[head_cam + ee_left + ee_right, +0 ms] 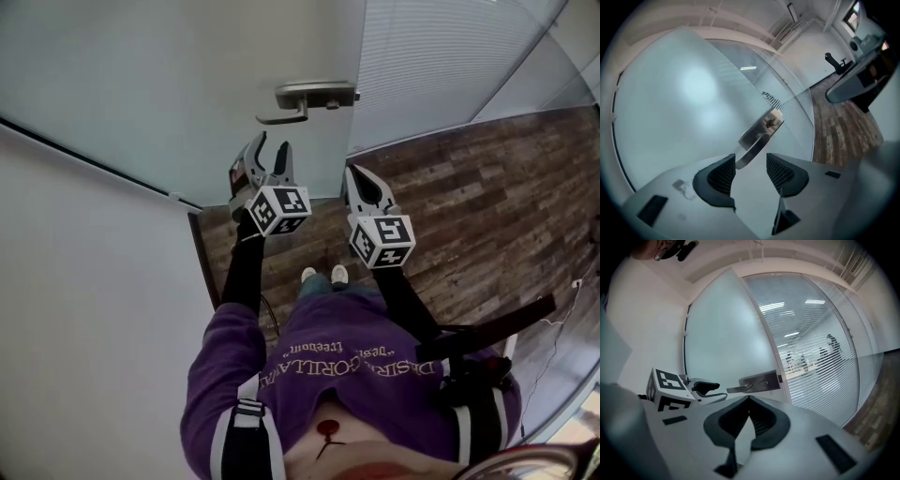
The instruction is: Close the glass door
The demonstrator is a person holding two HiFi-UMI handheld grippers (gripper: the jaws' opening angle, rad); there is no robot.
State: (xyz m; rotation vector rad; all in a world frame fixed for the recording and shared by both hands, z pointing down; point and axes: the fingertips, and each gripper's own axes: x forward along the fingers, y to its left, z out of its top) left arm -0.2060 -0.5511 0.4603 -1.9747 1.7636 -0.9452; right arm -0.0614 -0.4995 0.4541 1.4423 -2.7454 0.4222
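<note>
1. While you face the glass door (187, 75), its frosted pane fills the upper left of the head view. Its free edge stands upright beside a striped glass panel (441, 56).
2. Your head view shows the handle (314, 97) near that edge. The lever's long axis runs level, with its free end pointing left, away from the edge.
3. Your left gripper (272, 145) is below the handle with its jaws spread wide. Nothing is pressed between the pads.
4. From the left gripper view, the lever (757, 140) slants from upper right to lower left, ending just ahead of the gap between the jaws (751, 161). The head view shows gripper and handle apart.
5. Your right gripper (356, 178) is beside the left one, and its own view shows the jaw tips meeting (749, 397) on nothing.
6. Only the right gripper view shows faint figures behind the striped panel, and it also catches your left gripper (708, 387) under the lever.
7. The door's top and bottom are cut off in every view. You cannot tell whether its edge is fully home against the panel.
</note>
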